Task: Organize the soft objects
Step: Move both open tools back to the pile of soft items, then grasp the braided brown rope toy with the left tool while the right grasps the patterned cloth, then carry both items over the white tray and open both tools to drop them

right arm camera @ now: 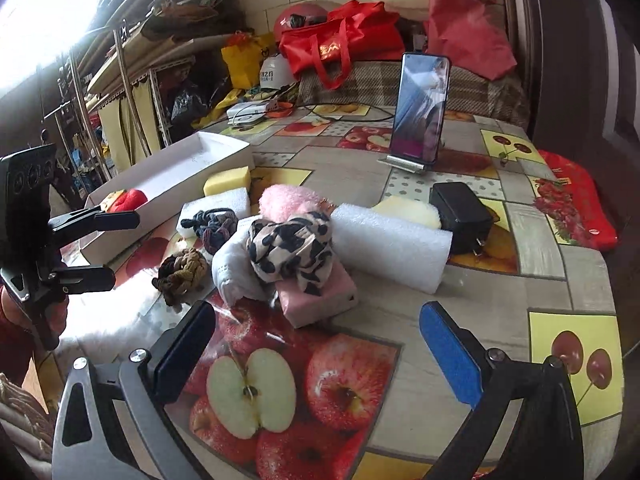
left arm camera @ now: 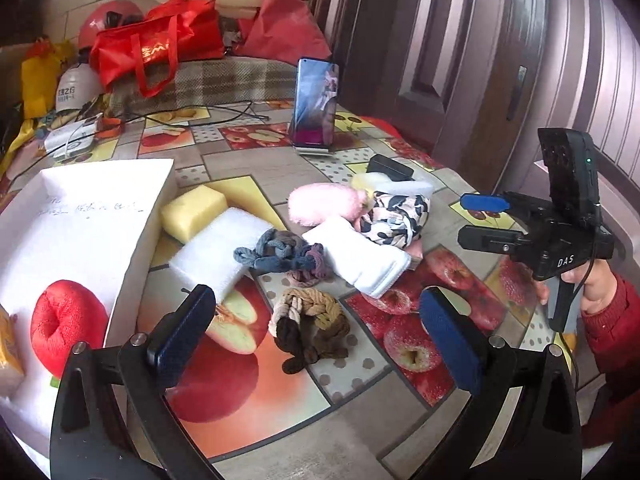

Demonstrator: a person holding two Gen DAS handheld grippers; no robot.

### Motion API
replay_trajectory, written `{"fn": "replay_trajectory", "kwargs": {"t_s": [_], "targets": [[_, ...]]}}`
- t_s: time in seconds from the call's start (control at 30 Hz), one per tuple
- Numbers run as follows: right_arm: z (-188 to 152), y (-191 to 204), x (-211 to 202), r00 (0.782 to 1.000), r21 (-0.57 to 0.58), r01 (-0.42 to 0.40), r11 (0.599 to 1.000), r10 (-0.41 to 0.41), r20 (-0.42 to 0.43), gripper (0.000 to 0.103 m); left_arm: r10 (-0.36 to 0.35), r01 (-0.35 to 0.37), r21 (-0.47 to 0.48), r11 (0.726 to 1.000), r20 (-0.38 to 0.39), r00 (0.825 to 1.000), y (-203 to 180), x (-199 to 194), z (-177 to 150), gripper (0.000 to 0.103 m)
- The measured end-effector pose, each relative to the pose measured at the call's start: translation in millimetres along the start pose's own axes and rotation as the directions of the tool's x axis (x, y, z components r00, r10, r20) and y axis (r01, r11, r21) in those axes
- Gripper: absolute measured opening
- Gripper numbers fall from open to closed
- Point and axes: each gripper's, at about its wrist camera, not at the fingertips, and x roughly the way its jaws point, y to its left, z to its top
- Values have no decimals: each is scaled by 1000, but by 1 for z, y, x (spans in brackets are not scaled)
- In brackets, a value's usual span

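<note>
Many soft items (right arm camera: 289, 249) crowd fruit-print tablecloth (right arm camera: 404, 364).

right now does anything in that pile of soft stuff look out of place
Yes: a hard black charger, prongs out, sits against the white foam roll among the soft items. The patterned cloth also lies draped askew over the pink box.

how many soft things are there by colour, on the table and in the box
Red: 1, plush apple in the box
Yellow: 2, sponge, pale pad
White: 3, foam pad, foam roll, cloth
Pink: 2, fluffy piece, block
Brown: 1, braid
Blue-grey: 1, braid
Spotted: 1, scarf
Total: 11
</note>
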Motion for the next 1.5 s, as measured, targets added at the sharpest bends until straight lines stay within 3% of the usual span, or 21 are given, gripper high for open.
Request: {"fn": "replay_trajectory", "kwargs": {"t_s": [0.1,0.23,0.27,0.33,0.4,0.43,0.47,0.53,0.67,0.7,0.73,0.8,0.87,0.93,1.03,1.5], "targets": [[14,6,16,1000,23,-25,999,24,12,102,6,-7,-7,1000,-58,998,-4,19,-4,96],[19,14,43,999,48,-35,998,36,-22,94,46,-41,49,998,-114,992,-19,40,-11,96],[19,15,52,999,55,-20,998,23,-41,87,66,-59,56,997,-130,989,-20,46,-11,93],[15,13,64,996,81,-10,997,17,-84,74,82,-75,50,996,-168,982,-18,56,-10,79],[11,11,71,994,94,-7,996,17,-108,65,88,-81,44,996,-199,976,-16,64,-11,55],[9,11,70,994,90,-7,996,16,-108,50,90,-82,49,995,-190,978,-16,62,-11,48],[9,10,66,995,98,-16,995,25,-92,45,73,-65,50,997,-185,980,-16,61,-10,39],[9,6,54,998,110,-17,994,23,-51,34,71,-62,69,996,-148,986,-21,52,-11,36],[12,10,13,995,88,-1,996,-8,100,33,75,-80,114,990,51,996,-40,10,5,36],[14,13,0,989,76,13,997,-24,148,33,70,-87,123,988,138,988,-45,-7,12,36],[15,16,-15,977,71,35,997,-49,209,33,73,-107,128,986,249,966,-50,-28,19,36],[16,23,-48,929,82,85,993,-109,355,33,89,-157,118,980,446,891,-60,-70,33,36],[16,31,-80,863,92,120,988,-150,482,33,82,-165,102,981,556,827,-66,-102,46,36],[20,40,-102,822,88,114,990,-144,551,33,68,-153,92,984,598,798,-69,-119,54,36],[28,51,-117,802,58,101,993,-116,585,33,57,-142,89,986,615,787,-71,-129,56,36],[29,60,-119,788,34,122,992,-117,605,33,91,-169,71,983,611,786,-67,-121,47,36]]}}
